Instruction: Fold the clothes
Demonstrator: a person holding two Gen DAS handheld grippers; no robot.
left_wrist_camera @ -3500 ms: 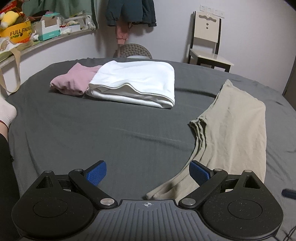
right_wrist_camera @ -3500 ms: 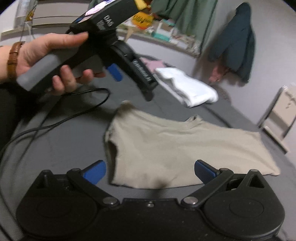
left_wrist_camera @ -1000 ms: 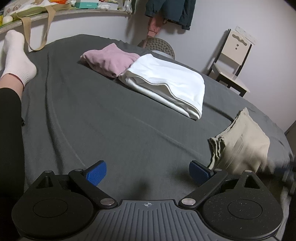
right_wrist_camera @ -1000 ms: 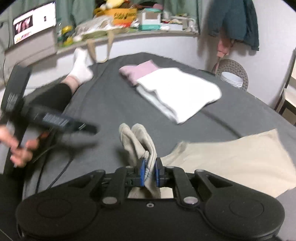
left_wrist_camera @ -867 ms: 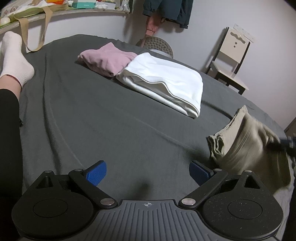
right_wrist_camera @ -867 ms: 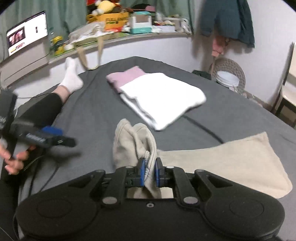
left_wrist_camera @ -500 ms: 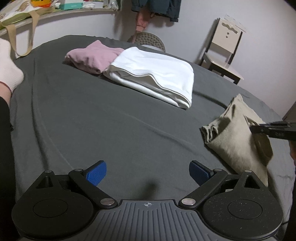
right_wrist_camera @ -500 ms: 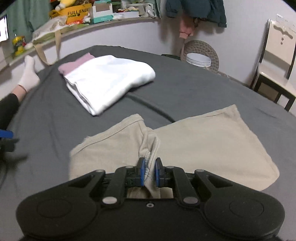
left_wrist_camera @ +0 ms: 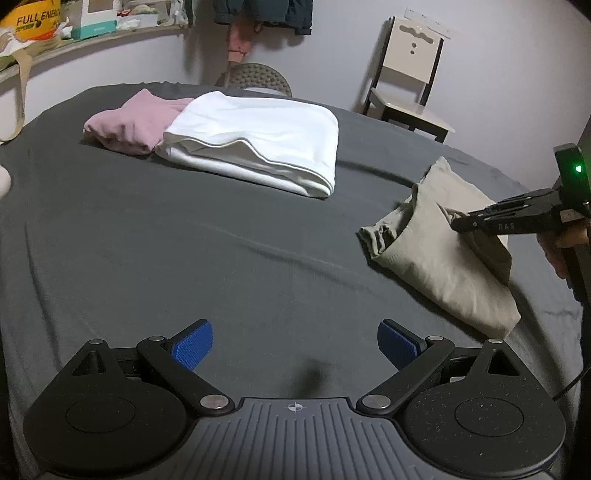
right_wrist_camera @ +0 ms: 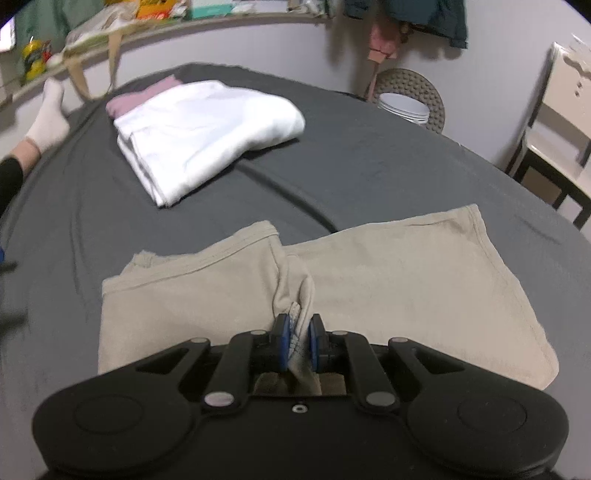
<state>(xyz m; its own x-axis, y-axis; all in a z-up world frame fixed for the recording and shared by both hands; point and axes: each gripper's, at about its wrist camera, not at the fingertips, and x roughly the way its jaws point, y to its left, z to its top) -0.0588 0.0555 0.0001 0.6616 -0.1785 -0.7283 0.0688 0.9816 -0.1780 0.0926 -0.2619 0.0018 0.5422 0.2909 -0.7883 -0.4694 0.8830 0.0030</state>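
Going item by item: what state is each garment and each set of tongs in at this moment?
Beige garment: partly folded on the bed, one fold pinched and lifted.
White garment: folded, lying flat.
Pink garment: folded, partly under the white one.
Right tongs: shut on the beige garment.
Left tongs: open, empty, above bare sheet.

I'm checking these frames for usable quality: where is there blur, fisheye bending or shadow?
Left wrist view: sharp; the shelf bows from fisheye distortion, and a dark shadow lies on the grey sheet before the left gripper. Right wrist view: softer, the white folded garment slightly smeared, the left edge blurred.
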